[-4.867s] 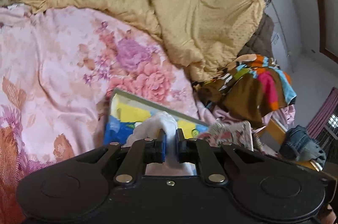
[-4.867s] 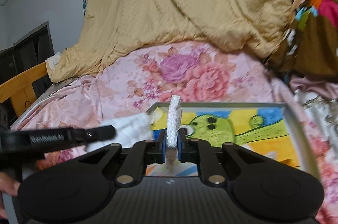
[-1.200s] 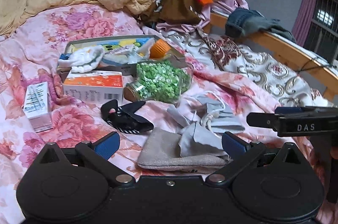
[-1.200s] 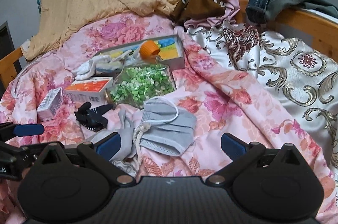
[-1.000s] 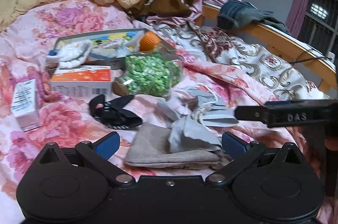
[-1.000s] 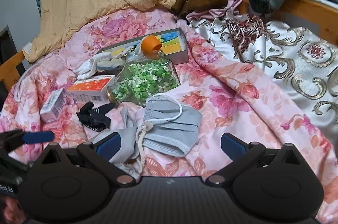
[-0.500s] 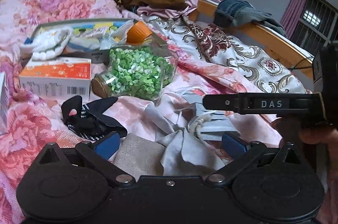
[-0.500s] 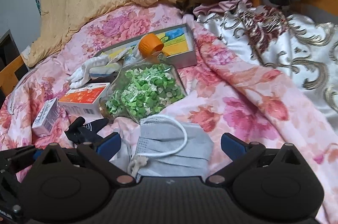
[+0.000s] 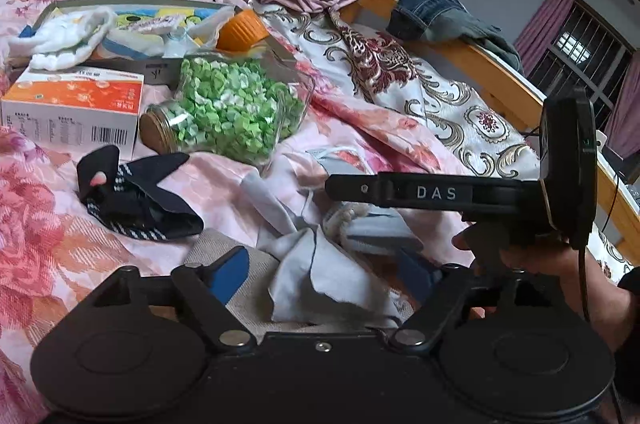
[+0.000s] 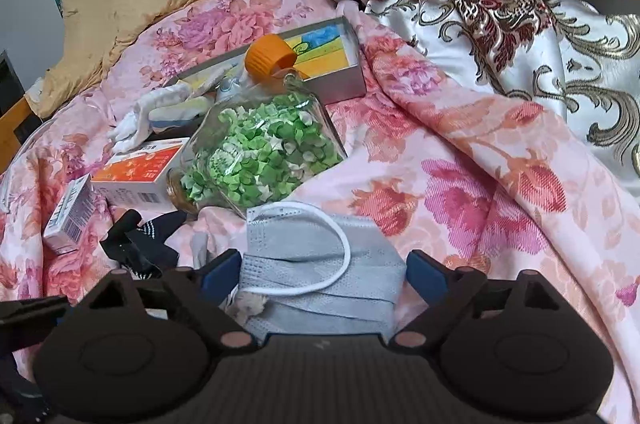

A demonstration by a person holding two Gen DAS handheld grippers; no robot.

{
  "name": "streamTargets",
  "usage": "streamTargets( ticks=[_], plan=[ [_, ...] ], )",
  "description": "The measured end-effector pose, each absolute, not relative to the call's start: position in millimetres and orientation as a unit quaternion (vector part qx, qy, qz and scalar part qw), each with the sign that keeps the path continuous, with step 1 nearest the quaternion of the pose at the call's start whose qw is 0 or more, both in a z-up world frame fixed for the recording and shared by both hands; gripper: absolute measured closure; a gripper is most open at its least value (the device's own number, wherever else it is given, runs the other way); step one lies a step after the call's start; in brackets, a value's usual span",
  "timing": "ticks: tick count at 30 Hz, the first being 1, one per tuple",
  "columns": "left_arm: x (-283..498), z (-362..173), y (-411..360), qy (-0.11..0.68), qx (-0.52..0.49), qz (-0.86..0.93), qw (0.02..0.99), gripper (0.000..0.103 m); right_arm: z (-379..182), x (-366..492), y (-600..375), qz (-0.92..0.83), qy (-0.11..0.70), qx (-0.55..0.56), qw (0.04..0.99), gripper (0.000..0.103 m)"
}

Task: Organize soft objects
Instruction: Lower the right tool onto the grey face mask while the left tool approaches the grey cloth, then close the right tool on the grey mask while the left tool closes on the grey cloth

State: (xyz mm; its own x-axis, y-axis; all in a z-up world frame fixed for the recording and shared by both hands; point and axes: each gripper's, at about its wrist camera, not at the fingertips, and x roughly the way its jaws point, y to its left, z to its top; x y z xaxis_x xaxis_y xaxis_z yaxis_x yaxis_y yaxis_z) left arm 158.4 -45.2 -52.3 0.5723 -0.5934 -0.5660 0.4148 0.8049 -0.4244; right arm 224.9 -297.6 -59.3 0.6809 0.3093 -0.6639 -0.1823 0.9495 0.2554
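Observation:
My left gripper is open, with its jaws on either side of a crumpled light grey cloth that lies on a beige pouch. My right gripper is open, its jaws on either side of a grey face mask with a white ear loop. The right gripper's finger crosses the left wrist view above the mask. A dark striped sock lies to the left. A shallow grey box with a cartoon lining holds a white glove and white pieces.
A glass jar of green paper stars lies on its side behind the mask. An orange cap, an orange-and-white carton and a small white carton lie near it. Quilts and clothes are piled at the back.
Earlier, each gripper held a white piece over the box; both are now open. Over the last second both grippers have moved forward and down around the cloth and the mask.

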Motion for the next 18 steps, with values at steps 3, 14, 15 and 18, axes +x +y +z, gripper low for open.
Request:
streamTargets(
  ticks=[3,14,15,18],
  plan=[
    [158.0,-55.3,-44.5,0.368,-0.129,-0.282,0.876,0.028,-61.6,225.9,-297.6,0.134,0.384,0.085,0.909,0.012],
    [158.9,-58.6,-45.4,0.38,-0.118,-0.276,0.875,0.057,-66.6,226.6,-299.7,0.136,0.4,0.103,0.901,0.023],
    [158.7,-58.5,-45.6,0.38,-0.117,-0.277,0.875,0.061,-66.5,226.1,-299.3,0.138,0.4,0.104,0.9,0.024],
    [158.1,-58.4,-47.0,0.379,-0.115,-0.281,0.874,0.071,-64.9,224.7,-298.1,0.147,0.397,0.106,0.9,0.026]
  ],
)
